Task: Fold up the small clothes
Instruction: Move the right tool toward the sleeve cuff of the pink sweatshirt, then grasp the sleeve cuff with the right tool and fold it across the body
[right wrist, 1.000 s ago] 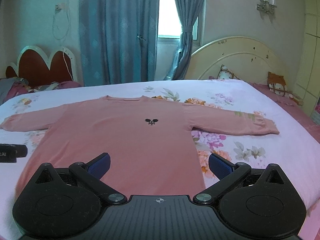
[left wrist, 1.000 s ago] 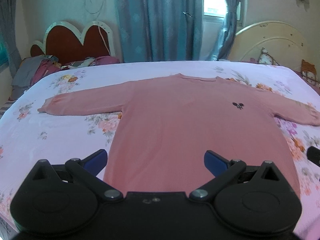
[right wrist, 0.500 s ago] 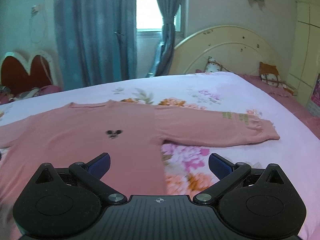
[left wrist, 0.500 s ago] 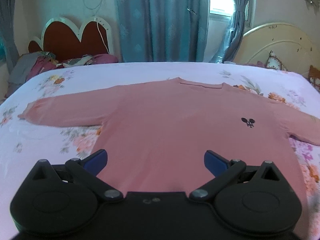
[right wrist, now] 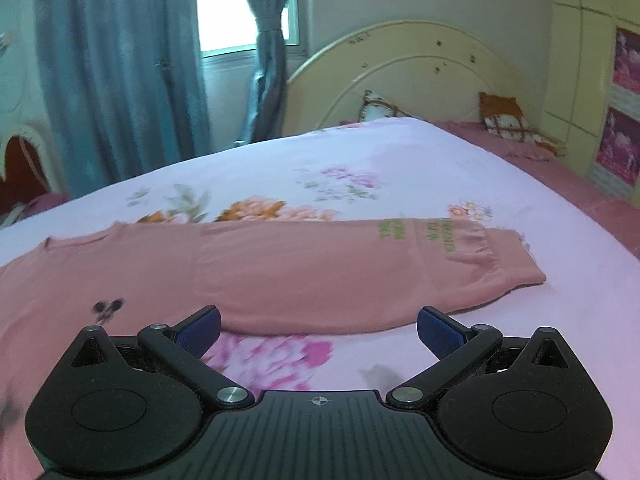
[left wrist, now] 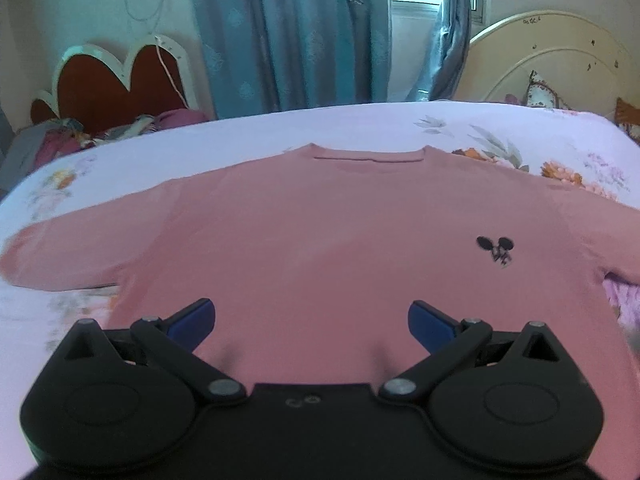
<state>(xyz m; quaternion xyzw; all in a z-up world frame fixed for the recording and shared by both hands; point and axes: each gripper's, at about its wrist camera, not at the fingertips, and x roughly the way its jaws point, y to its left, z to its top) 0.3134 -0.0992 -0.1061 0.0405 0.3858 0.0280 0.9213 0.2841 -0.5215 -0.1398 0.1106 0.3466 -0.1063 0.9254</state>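
Observation:
A pink long-sleeved sweater (left wrist: 328, 240) lies flat and face up on the bed, collar at the far side, with a small black emblem (left wrist: 496, 248) on the chest. My left gripper (left wrist: 312, 320) hovers open over the lower body of the sweater, nothing between its blue pads. In the right wrist view the sweater's right sleeve (right wrist: 360, 268) stretches out to the right, green lettering near its cuff (right wrist: 500, 260). My right gripper (right wrist: 320, 330) is open just in front of that sleeve, above the floral sheet.
The bed sheet (right wrist: 400, 168) is pale lilac with flowers. A cream headboard (right wrist: 400, 76) with pillows stands at the far right. A red heart-shaped headboard (left wrist: 116, 80) and a pile of clothes (left wrist: 48, 144) are at the far left, blue curtains (left wrist: 288, 32) behind.
Both grippers have moved forward and lower towards the sweater. The left view has swung left onto the body and the right view right onto the sleeve. Both stay open.

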